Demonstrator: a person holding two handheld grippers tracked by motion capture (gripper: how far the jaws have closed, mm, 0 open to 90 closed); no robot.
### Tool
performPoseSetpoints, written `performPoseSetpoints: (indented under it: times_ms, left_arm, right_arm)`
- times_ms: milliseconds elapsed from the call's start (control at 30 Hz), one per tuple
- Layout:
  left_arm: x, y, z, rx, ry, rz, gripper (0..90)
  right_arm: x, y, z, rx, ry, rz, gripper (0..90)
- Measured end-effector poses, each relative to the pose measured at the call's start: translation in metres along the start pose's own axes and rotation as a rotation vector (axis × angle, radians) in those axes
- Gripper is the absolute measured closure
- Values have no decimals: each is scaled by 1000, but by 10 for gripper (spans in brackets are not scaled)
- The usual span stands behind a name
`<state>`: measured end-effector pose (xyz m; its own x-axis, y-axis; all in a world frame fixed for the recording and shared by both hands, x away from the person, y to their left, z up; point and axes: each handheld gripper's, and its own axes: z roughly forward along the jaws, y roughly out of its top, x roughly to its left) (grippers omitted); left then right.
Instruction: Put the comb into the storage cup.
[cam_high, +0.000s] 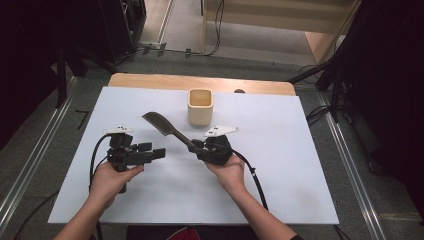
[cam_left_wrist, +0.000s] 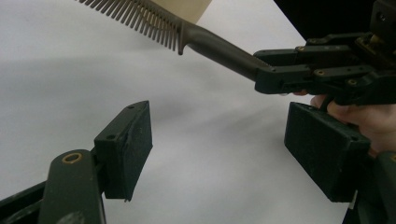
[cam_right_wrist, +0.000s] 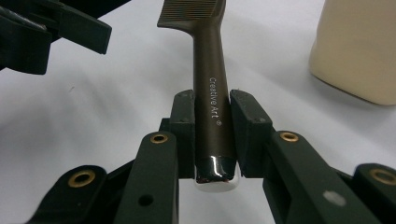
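Note:
A dark brown comb hangs above the white table sheet, its teeth pointing to the far left. My right gripper is shut on the end of the comb's handle, which reads "Creative Art". In the left gripper view the comb crosses the top, with the right gripper clamped on it. My left gripper is open and holds nothing, just left of and slightly below the comb. Between its wide-apart pads there is bare sheet.
A beige square cup stands upright at the back centre of the sheet, just beyond the comb; it appears at the right in the right gripper view. Behind the sheet a strip of wooden table edge shows. Dark stands and cables flank the table.

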<state>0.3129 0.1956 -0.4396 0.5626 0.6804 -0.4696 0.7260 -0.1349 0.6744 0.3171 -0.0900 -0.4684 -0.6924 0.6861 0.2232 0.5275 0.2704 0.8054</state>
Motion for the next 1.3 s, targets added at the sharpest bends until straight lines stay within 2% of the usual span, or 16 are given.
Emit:
performPoseSetpoints:
  times_ms: [233, 333, 600, 733, 1067, 1300]
  left_arm:
    - [1, 5, 7, -9, 12, -27, 249]
    - [1, 7, 9, -23, 15, -62, 256]
    - [-3, 14, 19, -64, 36, -78, 257]
    - [-5, 17, 26, -65, 45, -83, 257]
    - [-2, 22, 33, -98, 78, -108, 263]
    - [0, 24, 37, -113, 77, -134, 269]
  right_arm:
    - [6, -1, 8, -21, -22, 26, 702]
    - [8, -1, 10, -34, -36, 27, 701]
    - [12, -2, 15, -77, -55, 57, 701]
    - [13, -2, 18, -95, -65, 67, 701]
    - [16, -5, 22, -139, -64, 111, 701]
    - [18, -9, 24, -169, -56, 156, 701]
